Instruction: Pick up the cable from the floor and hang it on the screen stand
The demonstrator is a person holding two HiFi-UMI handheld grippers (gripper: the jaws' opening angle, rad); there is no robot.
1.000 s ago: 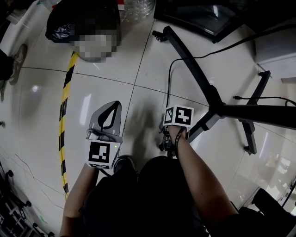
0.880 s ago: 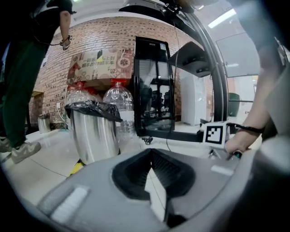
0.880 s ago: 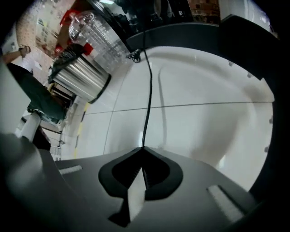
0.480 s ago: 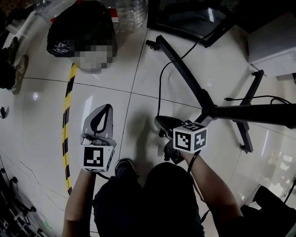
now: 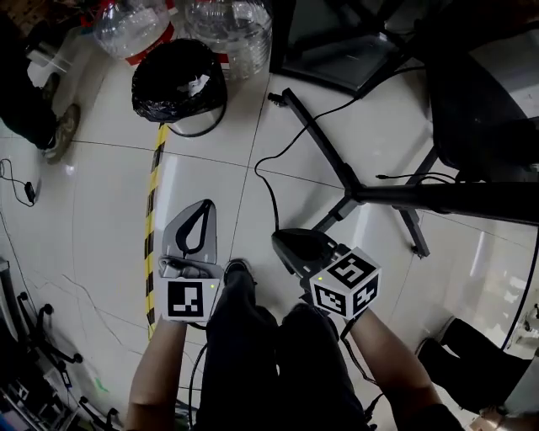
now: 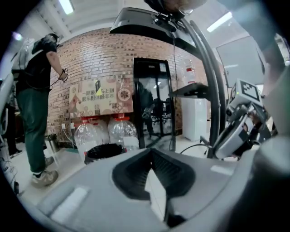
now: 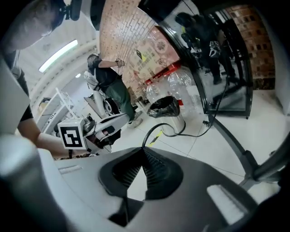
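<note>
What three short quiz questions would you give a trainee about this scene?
1. True or false: the right gripper is shut on the cable.
2. What stands next to the bin? A) bottles B) a ladder C) a bicycle
3. Fill in: the jaws of the left gripper are together and hold ____.
Key: 1 true; 2 A; 3 nothing.
</note>
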